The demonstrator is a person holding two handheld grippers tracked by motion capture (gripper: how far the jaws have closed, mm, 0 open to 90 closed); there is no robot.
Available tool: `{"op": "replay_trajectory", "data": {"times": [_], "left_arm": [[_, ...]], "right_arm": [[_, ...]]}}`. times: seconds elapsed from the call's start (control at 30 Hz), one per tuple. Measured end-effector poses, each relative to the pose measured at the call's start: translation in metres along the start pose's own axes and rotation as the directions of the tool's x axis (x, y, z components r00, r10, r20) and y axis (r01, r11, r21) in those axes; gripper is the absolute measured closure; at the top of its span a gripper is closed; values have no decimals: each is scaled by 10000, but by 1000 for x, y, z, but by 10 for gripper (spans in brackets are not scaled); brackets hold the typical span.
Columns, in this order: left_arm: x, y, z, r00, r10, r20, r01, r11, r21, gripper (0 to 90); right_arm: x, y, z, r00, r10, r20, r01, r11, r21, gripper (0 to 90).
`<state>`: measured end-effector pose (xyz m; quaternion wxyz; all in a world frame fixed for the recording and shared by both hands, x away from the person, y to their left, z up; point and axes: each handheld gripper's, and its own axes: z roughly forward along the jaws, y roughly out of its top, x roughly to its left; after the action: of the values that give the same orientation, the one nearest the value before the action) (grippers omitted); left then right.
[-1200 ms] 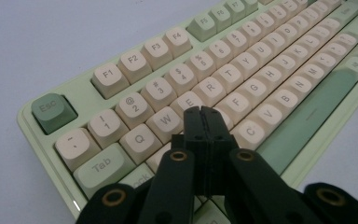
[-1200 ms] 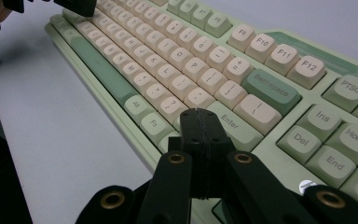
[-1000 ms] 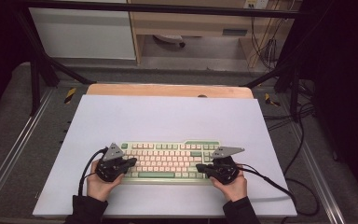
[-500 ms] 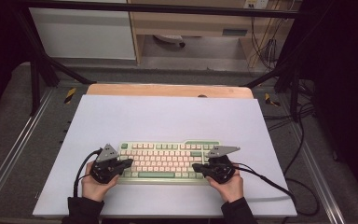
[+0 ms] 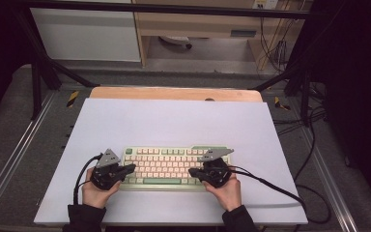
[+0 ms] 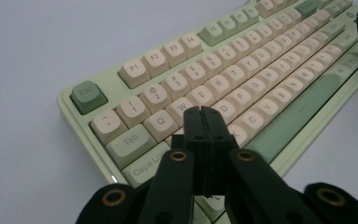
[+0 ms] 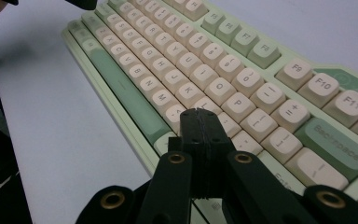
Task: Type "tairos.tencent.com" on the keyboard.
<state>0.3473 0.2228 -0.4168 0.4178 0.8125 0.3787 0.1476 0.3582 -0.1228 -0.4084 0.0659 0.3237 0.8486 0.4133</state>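
in front of me a pale lavender mat (image 5: 174, 121) covers the work surface, with a strip of the wooden tabletop (image 5: 174, 93) bare at its far edge. grey padded flooring (image 5: 9, 130) flanks it on both sides, crossed by metal rails (image 5: 14, 164). beyond stand a white cabinet (image 5: 87, 31) and a wooden desk (image 5: 198, 24). black cables (image 5: 275, 48) hang at the right, where the room falls dark.
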Motion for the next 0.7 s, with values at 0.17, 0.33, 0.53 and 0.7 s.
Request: {"op": "replay_trajectory", "data": {"times": [0.17, 0.33, 0.53, 0.7], "left_arm": [[1, 0, 0, 10000, -10, 4, 10, 10000, 11, 900], [0, -1, 1, 10000, -5, 13, 5, 10000, 18, 900], [0, -1, 2, 10000, 20, 42, -20, 10000, 74, 900], [0, -1, 2, 10000, 8, 33, -8, 10000, 74, 900]], "right_arm": [[2, 4, 10, 9999, -97, -38, 98, 9998, 161, 900], [2, 4, 19, 10000, -62, -54, 64, 9996, 289, 900], [2, 2, 25, 9999, -94, -108, 98, 9993, 361, 900], [2, 0, 27, 9999, -130, -82, 133, 9990, 427, 900]]}}
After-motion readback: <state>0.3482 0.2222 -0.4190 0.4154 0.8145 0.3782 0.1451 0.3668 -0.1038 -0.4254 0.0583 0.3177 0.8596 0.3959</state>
